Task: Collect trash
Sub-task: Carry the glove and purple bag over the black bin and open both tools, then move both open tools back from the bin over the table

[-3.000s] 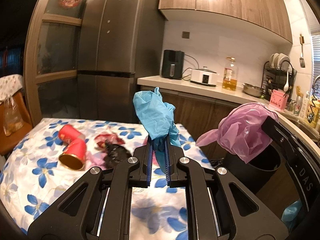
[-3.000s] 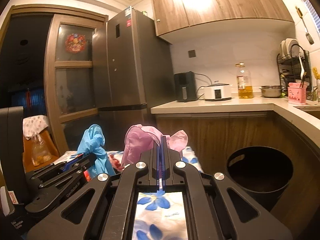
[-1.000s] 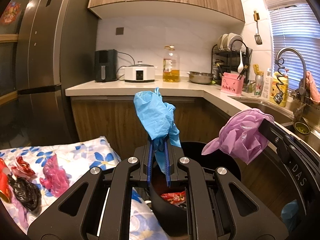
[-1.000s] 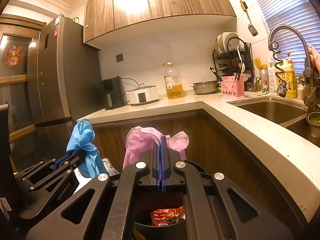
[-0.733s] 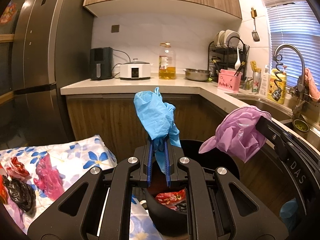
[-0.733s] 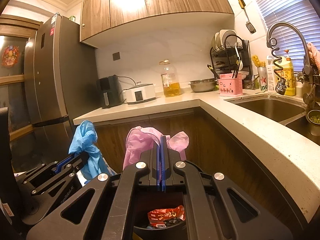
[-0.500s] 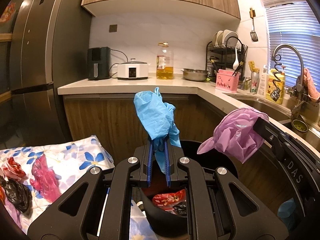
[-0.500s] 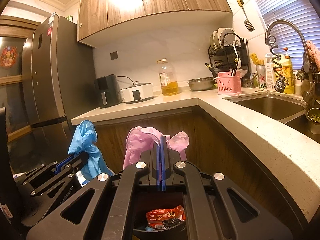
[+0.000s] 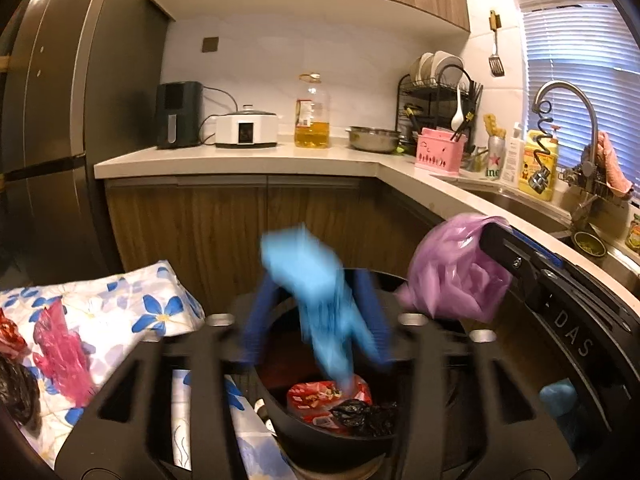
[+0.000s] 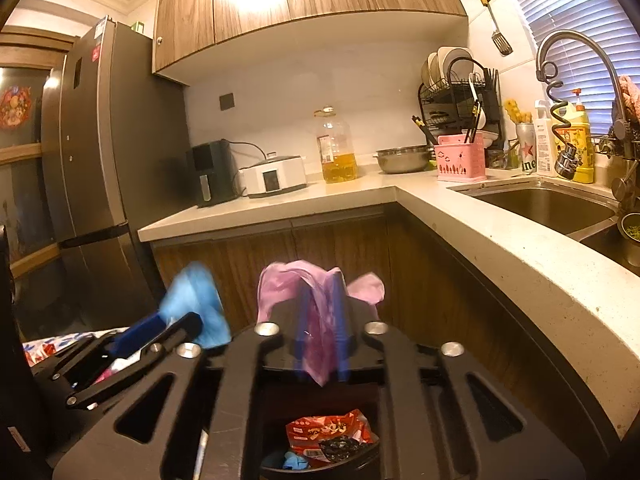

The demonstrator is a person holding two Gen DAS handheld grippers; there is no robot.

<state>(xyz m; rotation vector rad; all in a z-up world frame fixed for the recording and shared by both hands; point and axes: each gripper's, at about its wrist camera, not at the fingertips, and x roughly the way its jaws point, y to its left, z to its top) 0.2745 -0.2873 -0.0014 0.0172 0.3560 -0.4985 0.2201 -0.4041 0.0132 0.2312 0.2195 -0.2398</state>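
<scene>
Blue glove [image 9: 316,300], blurred, hangs between the opening jaws of the left gripper [image 9: 316,320], above a black bin [image 9: 320,432] at 6 o'clock. At 3 o'clock, the right gripper [image 10: 320,344] is opening around a pink plastic bag [image 10: 288,292].

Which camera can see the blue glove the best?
The left wrist view shows the blue glove best: it hangs right in the middle, blurred, slipping from the opening left claw above the black bin. The right wrist view only catches the glove's top off to the side, part hidden behind that claw.
</scene>
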